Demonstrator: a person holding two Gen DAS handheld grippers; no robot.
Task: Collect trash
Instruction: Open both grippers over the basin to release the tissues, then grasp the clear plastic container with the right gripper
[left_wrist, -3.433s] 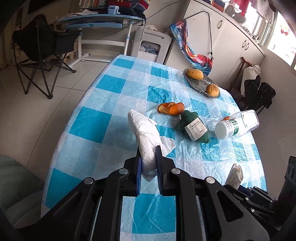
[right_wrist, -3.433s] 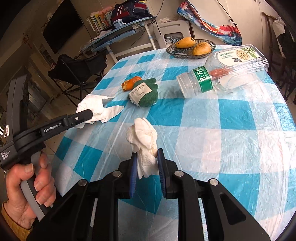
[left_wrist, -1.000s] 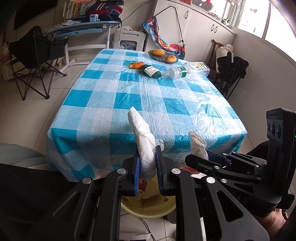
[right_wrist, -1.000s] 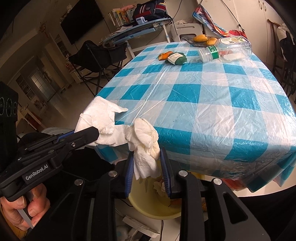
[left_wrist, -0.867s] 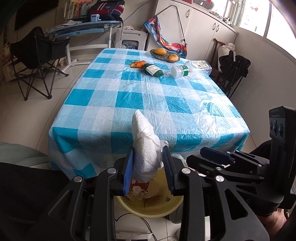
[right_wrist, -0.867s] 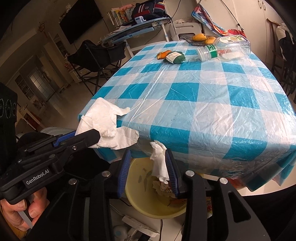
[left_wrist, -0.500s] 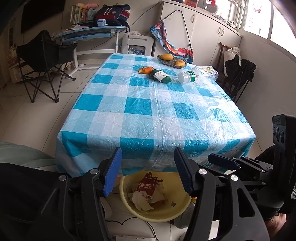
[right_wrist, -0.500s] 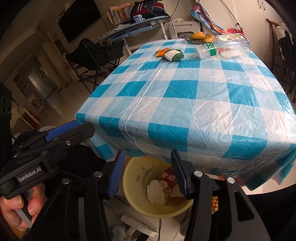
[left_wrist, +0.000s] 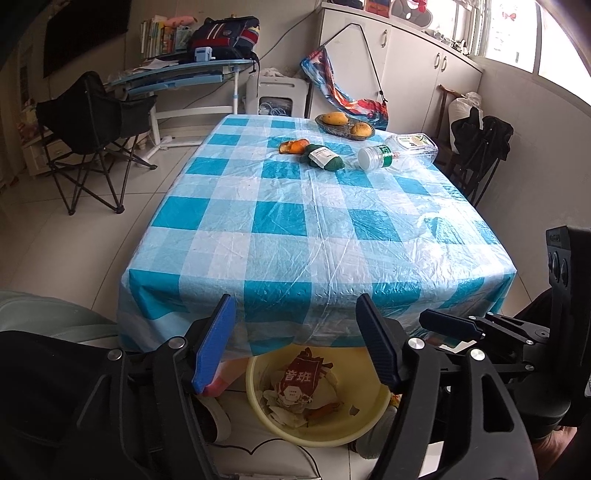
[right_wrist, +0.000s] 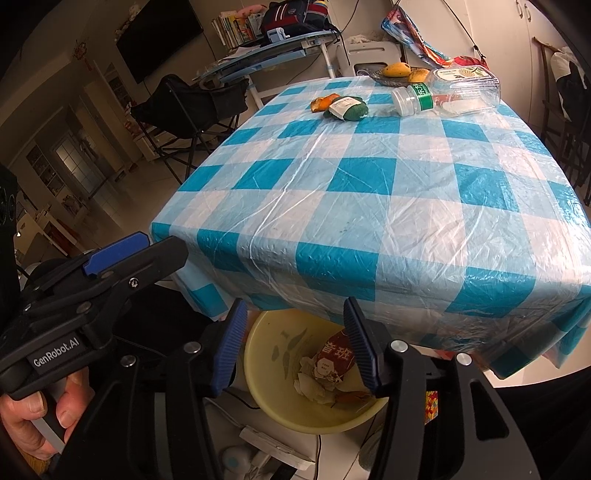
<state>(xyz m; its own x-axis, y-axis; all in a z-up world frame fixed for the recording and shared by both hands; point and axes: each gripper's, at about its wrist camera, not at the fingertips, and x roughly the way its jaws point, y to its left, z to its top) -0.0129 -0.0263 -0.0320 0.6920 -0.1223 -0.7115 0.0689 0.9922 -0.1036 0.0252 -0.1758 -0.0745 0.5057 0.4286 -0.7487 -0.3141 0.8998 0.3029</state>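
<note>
While both grippers (left (left_wrist: 295, 321) widening, right (right_wrist: 291, 325) empty) hang parted over the yellow bin (left_wrist: 258, 402), a checked tablecloth (left_wrist: 295, 229) fills the room.

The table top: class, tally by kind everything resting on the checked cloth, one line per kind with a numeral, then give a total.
Mangoes: 2
Fruit basket: 1
Orange peel: 1
Green yarn skein: 1
Plastic bottle, lying on its side: 1
Clear plastic box: 1
Total: 7
</note>
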